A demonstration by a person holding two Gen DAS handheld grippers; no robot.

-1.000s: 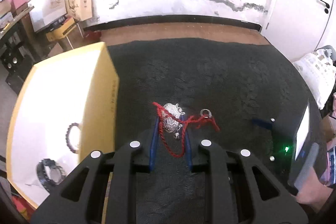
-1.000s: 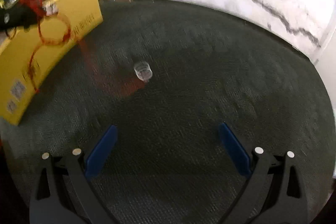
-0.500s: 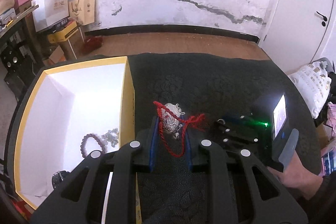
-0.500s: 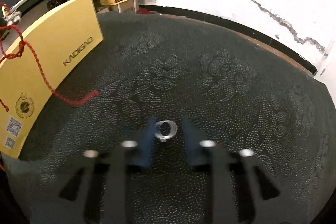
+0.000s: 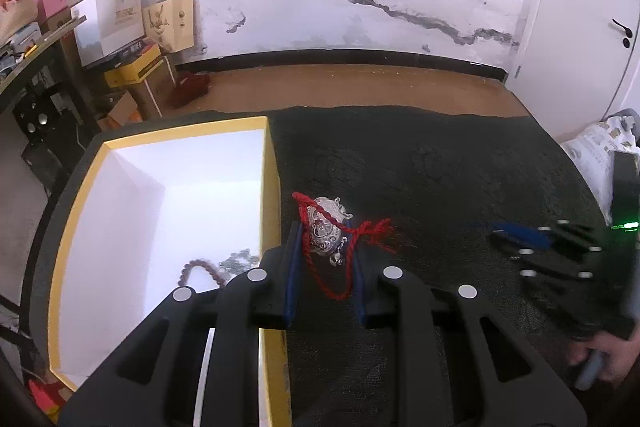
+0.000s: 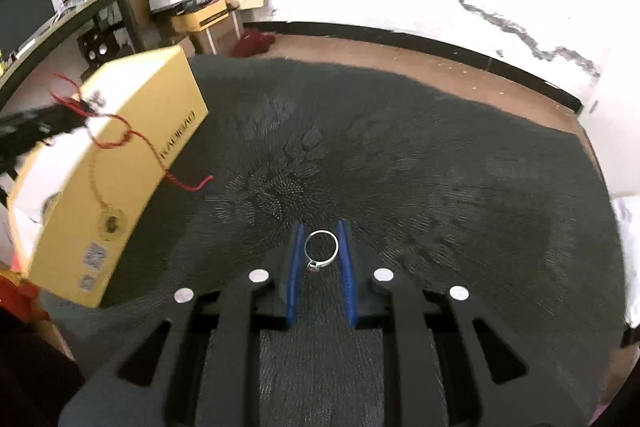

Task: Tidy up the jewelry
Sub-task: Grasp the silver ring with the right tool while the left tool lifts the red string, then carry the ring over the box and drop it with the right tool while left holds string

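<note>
My left gripper is shut on a silver pendant strung on a red cord, held in the air beside the right wall of the yellow box. The box has a white inside with a dark bead bracelet and a silver chain in it. My right gripper is shut on a thin silver ring, held above the dark cloth. In the right wrist view the box lies at left, with the left gripper and red cord blurred over it.
The dark patterned cloth covers the table. Beyond its far edge is a brown floor and a cracked white wall. Shelves with boxes stand at the far left. The right gripper's body is blurred at the right of the left wrist view.
My right gripper has come down, closed on the ring and lifted it. My left gripper has risen with the pendant and moved toward the box.
</note>
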